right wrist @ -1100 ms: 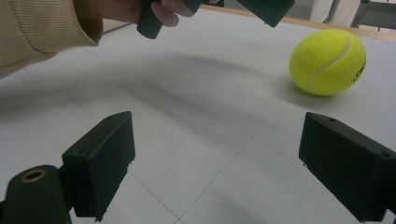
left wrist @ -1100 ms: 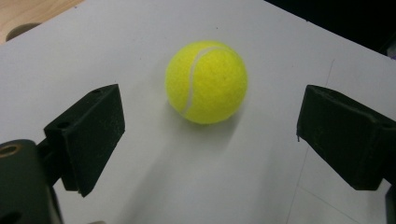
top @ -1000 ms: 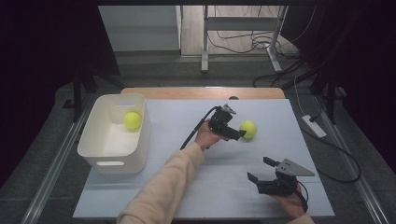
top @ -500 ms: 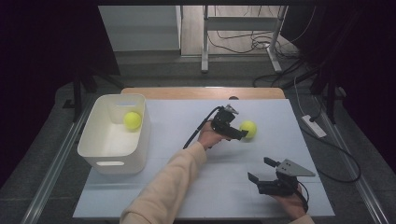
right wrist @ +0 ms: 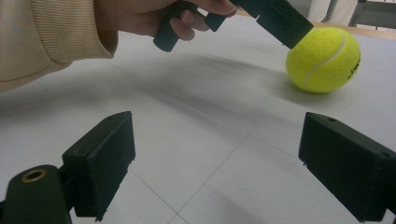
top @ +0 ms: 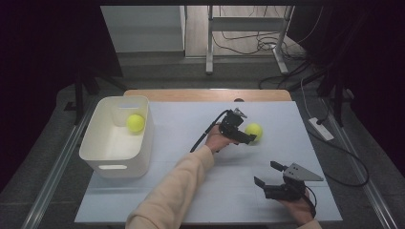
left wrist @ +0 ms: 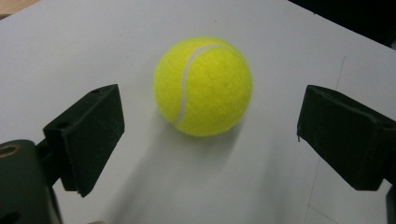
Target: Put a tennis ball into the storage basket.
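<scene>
We have the left gripper point(top: 252, 139) at the middle of the high view, reaching for the ball point(top: 253, 130) that sits on the tabletop point(top: 191, 119) just right of centre. In the left gripper view that ball point(left wrist: 203, 86) lies a little above centre, ahead of the jaws — they stand wide open, one at each lower side of the frame, with a clear gap to the ball on both sides and nothing held. The right gripper point(top: 271, 177) rests low at the lower right of the high view, its jaws also spread wide and empty, well apart from the ball. A second ball point(top: 135, 123) already lies in the bin point(top: 112, 160) at the left of the frame.

We judge the grasp not yet made, and the risk is plain: the ball is round and free on a smooth sheet, so if one jaw touches first it will likely roll off toward the right edge. Closing too near the ball's front would squeeze it out forwards. We want the jaws pushed further past the ball's widest part, centred — then closed evenly.
</scene>
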